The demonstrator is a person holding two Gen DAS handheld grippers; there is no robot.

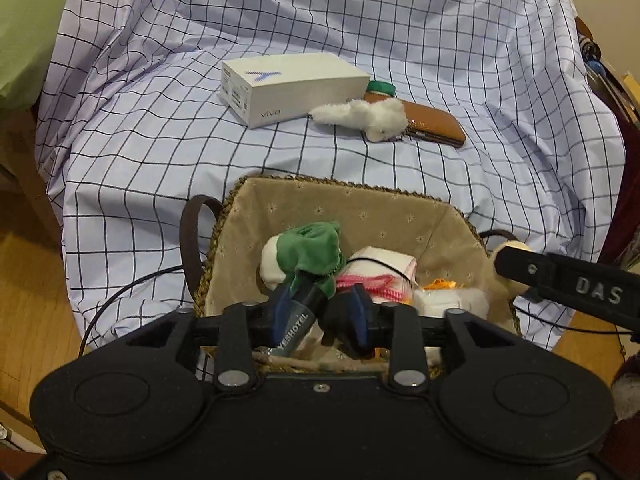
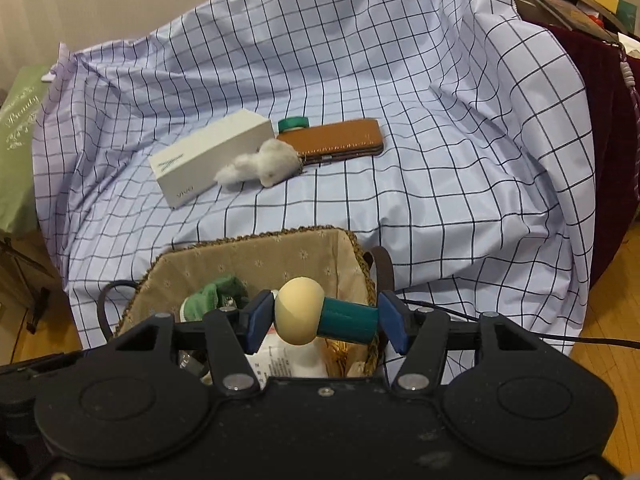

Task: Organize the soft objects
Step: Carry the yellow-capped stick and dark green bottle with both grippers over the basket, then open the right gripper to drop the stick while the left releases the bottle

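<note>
Two handheld grippers hang over one woven basket (image 1: 224,216) at the near edge of a checked cloth (image 1: 360,20). Nearest in the left wrist view, the left gripper (image 1: 316,316) has its jaws slightly spread around a dark tube printed YESHOTEL (image 1: 296,328); whether the blue pads press on it cannot be told. Just beyond the tube, inside the basket, lie one green-and-white soft toy (image 1: 308,248), one white-and-pink folded pack (image 1: 380,272) and one white fluffy piece (image 1: 452,300), all crowded toward the near wall, leaving the far half of the fabric lining bare.

From the right wrist view, the right gripper (image 2: 326,320) pinches one mushroom-shaped toy (image 2: 320,316), cream cap to the left and teal stem to the right, held crosswise above the basket's near right corner. One dark handle loops from each end of the basket.

Beyond the far rim, a stretch of flat cloth lies open. Farther on, four things cluster mid-surface: one white box (image 1: 288,88) on the left, one white plush toy (image 1: 364,116) just beside it and resting against one brown leather case (image 1: 436,120), and one small green roll (image 1: 382,87) behind the case. To the right the cloth runs bare and rumpled to its hanging edge, with wooden floor (image 2: 608,360) below.
</note>
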